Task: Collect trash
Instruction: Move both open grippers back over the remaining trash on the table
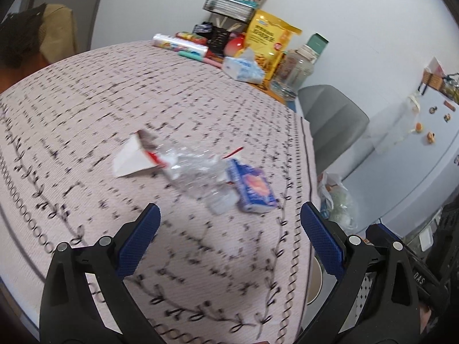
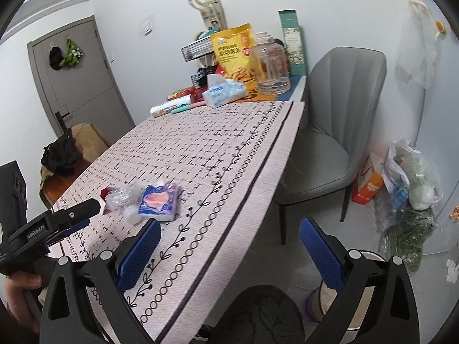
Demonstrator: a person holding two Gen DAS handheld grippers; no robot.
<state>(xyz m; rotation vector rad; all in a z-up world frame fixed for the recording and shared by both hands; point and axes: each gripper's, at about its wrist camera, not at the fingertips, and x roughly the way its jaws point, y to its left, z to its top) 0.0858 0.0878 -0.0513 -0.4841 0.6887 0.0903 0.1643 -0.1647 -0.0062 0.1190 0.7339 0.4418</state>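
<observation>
No trash is collected yet. The white paper scrap [image 1: 134, 157], crumpled clear plastic [image 1: 198, 172] and blue packet [image 1: 254, 189] lie clustered on the tablecloth [image 1: 143, 91] near its edge. The left gripper [image 1: 229, 235] is spread and empty, just short of them. The right gripper [image 2: 228, 246] is likewise spread and empty over the table edge.

Each black gripper [image 1: 229, 220] has blue textured pads [image 1: 137, 240] and silver screws [image 1: 104, 240].
</observation>
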